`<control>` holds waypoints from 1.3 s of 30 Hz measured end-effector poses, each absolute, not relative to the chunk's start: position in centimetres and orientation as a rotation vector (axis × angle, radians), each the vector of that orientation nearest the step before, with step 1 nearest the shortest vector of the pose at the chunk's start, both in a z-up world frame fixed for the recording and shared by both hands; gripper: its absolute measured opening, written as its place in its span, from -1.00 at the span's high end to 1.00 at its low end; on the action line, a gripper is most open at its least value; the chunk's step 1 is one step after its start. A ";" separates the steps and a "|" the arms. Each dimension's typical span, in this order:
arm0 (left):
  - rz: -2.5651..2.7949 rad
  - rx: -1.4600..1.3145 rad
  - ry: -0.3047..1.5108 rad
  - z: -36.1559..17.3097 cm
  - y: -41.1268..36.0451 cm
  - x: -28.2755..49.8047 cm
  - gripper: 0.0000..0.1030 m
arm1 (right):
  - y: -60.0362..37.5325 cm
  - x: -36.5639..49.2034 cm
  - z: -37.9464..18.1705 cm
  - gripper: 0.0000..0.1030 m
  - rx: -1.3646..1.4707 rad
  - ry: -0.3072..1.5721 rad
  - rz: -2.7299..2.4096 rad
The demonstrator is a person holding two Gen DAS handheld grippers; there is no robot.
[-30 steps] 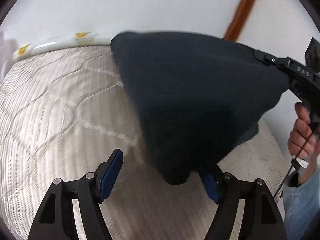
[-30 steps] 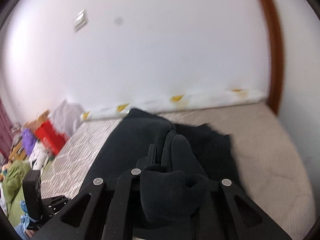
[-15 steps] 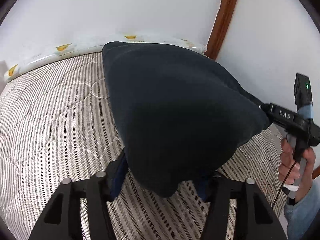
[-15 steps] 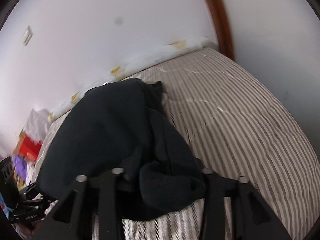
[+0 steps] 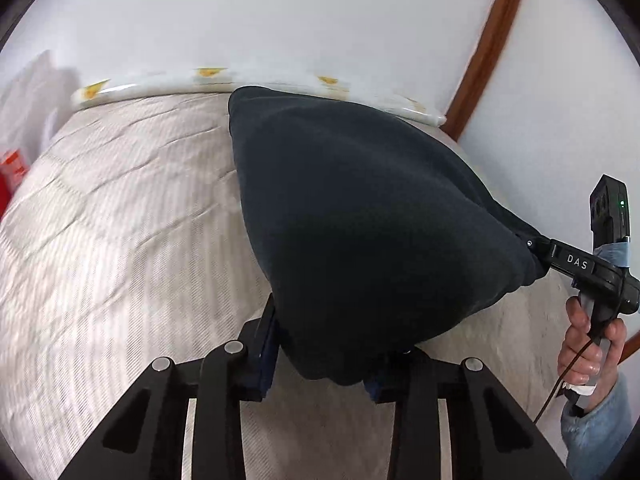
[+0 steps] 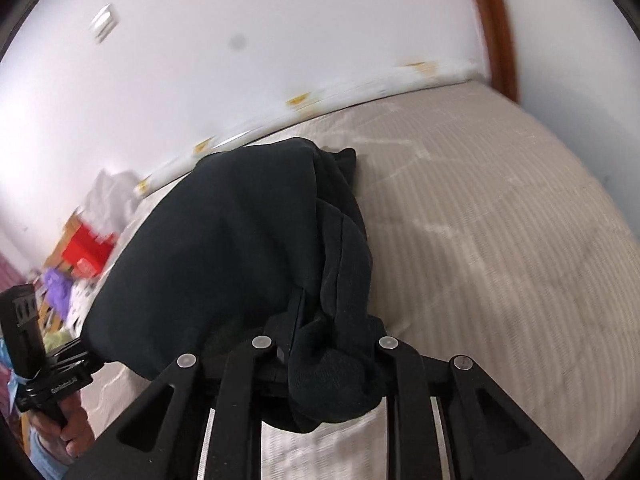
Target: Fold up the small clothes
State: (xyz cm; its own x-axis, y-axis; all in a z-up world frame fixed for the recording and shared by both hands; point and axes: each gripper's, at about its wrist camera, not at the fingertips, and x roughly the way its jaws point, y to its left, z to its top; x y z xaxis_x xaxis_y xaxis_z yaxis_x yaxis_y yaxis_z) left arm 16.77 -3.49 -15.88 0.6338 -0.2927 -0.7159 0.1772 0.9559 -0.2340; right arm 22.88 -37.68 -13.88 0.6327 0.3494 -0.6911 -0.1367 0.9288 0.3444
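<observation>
Two grippers hold one dark navy garment [image 5: 372, 216] above the striped, quilted mattress [image 5: 120, 240], which serves here as the landmark for everything else. The left gripper [image 5: 320, 364] has just been closing its jaws, and its blue pads [image 5: 267, 356] now pinch the lower corner of the cloth, which bulges down between them. The right gripper [image 6: 332, 344] has also just been closing; its jaws are pressed onto a bunched, rolled edge of the same garment, with a thick wad of fabric hanging below the fingers. Seen from the left wrist, the cloth stretches like a taut sheet from the near corner across to the right gripper at the mattress's right side, where a hand [image 5: 588, 344] in a light blue sleeve [image 5: 600, 428] grips the handle. The garment's far edge reaches toward the head of the mattress, where a white roll with yellow marks [image 5: 168, 84] lies along the white wall [image 5: 280, 12]. Whether the far edge rests on the mattress is hard to tell. A brown wooden trim [image 5: 488, 40] rises beyond the mattress's far right corner. Off the mattress's left side, in the right wrist view, sit a red box [image 6: 86, 248] and blurred coloured clutter.
</observation>
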 end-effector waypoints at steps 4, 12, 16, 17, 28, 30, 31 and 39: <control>-0.248 -0.164 0.844 -16.3 0.1 12.9 0.35 | -33.5 19.8 -13.7 0.64 0.224 0.847 0.369; -0.254 -0.204 0.827 -17.4 1.9 9.0 0.20 | -30.4 15.2 -12.7 0.45 0.086 0.817 0.350; -0.253 -0.198 0.822 -16.9 3.6 6.5 0.07 | -32.0 14.0 -10.4 0.38 0.042 0.783 0.301; -0.246 -0.204 0.816 -16.6 4.2 5.8 -0.01 | -32.6 13.9 -9.7 0.36 0.038 0.770 0.286; -0.131 -0.202 0.746 -12.6 7.5 8.2 -0.27 | -30.7 20.9 -6.1 -0.01 0.065 0.781 0.331; -0.135 -0.202 0.740 -12.0 7.5 9.8 -0.27 | -29.4 22.8 -6.1 -0.01 0.069 0.807 0.358; -0.136 -0.197 0.737 -11.6 7.4 11.1 -0.27 | -28.9 23.7 -6.2 -0.01 0.068 0.816 0.362; -0.176 -0.168 0.762 -11.3 5.2 18.7 -0.27 | -25.9 31.3 -8.6 -0.01 0.084 0.925 0.371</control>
